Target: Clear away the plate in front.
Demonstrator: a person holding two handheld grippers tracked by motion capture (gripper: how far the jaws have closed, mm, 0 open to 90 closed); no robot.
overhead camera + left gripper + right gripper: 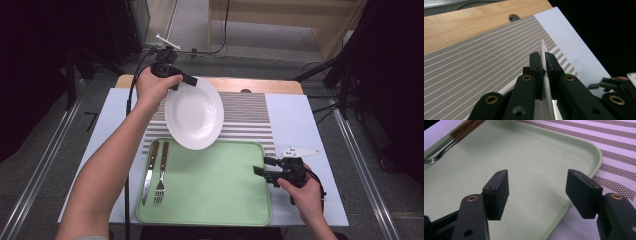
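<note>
A white plate (194, 115) hangs tilted above the striped placemat (250, 117), its lower edge over the far rim of the green tray (210, 187). My left gripper (181, 80) is shut on the plate's far rim; in the left gripper view the thin plate (543, 56) stands edge-on, pinched between the two black pads of my left gripper (543, 65). My right gripper (262, 167) rests open at the tray's right edge, pointing left. In the right gripper view the right gripper (537, 191) has nothing between its fingers, over the tray (529, 162).
A knife (149, 172) and a fork (161, 172) with wooden handles lie side by side at the tray's left end; the fork (439, 155) also appears in the right gripper view. The white table cover (295, 120) flanks the placemat, with bare wood (260, 86) at the far edge.
</note>
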